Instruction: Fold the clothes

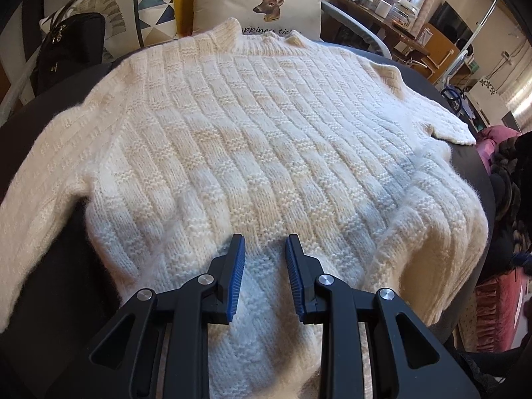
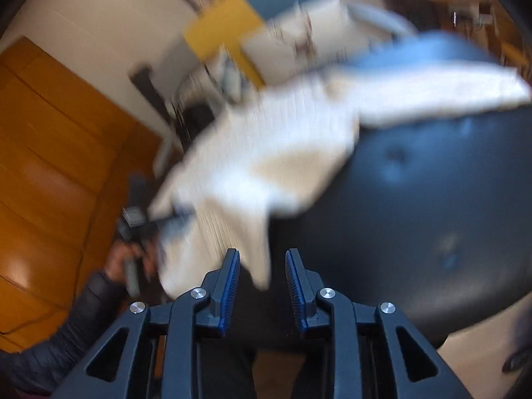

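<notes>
A cream knitted sweater (image 1: 252, 139) lies spread flat on a dark round seat (image 1: 50, 133), collar at the far side, sleeves out to both sides. My left gripper (image 1: 265, 242) is open and empty, hovering over the sweater's near hem. In the right wrist view, which is motion-blurred, the sweater (image 2: 272, 146) drapes over the dark seat (image 2: 432, 216). My right gripper (image 2: 262, 256) is open and empty, near the sweater's hanging edge. The left gripper (image 2: 159, 226) and the hand holding it show at the left there.
A deer-print pillow (image 1: 266, 0), a patterned pillow (image 1: 133, 10) and a black handbag (image 1: 69, 50) sit behind the sweater. A cluttered wooden table (image 1: 392, 23) stands at the back right. Orange wooden panelling (image 2: 60, 166) fills the left of the right wrist view.
</notes>
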The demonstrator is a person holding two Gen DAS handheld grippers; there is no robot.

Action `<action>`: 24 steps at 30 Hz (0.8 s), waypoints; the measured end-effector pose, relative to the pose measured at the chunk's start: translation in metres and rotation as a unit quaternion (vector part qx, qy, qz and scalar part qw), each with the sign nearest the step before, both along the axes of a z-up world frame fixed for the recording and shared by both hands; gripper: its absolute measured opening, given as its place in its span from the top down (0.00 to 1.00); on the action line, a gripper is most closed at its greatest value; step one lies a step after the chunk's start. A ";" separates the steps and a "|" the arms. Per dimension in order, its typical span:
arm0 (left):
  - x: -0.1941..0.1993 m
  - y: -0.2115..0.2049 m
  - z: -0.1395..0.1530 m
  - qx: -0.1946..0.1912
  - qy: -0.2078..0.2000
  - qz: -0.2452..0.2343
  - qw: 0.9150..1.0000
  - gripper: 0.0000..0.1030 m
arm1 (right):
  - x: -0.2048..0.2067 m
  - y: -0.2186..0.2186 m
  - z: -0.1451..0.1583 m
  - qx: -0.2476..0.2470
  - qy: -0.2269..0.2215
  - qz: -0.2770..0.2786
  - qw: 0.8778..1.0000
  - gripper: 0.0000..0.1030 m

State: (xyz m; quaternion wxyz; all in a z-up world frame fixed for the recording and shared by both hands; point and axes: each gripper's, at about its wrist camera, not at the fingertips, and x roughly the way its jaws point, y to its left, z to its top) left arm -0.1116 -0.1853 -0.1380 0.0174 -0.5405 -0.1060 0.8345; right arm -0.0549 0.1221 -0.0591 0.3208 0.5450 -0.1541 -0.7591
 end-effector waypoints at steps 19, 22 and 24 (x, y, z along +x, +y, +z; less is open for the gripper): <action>0.005 -0.007 -0.002 0.019 0.007 0.004 1.000 0.73 | -0.032 -0.100 -0.071 0.080 0.097 0.023 0.992 0.60; 0.006 -0.008 -0.002 0.020 0.008 0.005 1.000 0.73 | -0.032 -0.098 -0.073 0.063 0.079 -0.004 0.995 0.59; 0.006 -0.008 -0.002 0.021 0.009 0.006 1.000 0.73 | -0.039 -0.094 -0.077 0.032 0.041 -0.005 0.999 0.57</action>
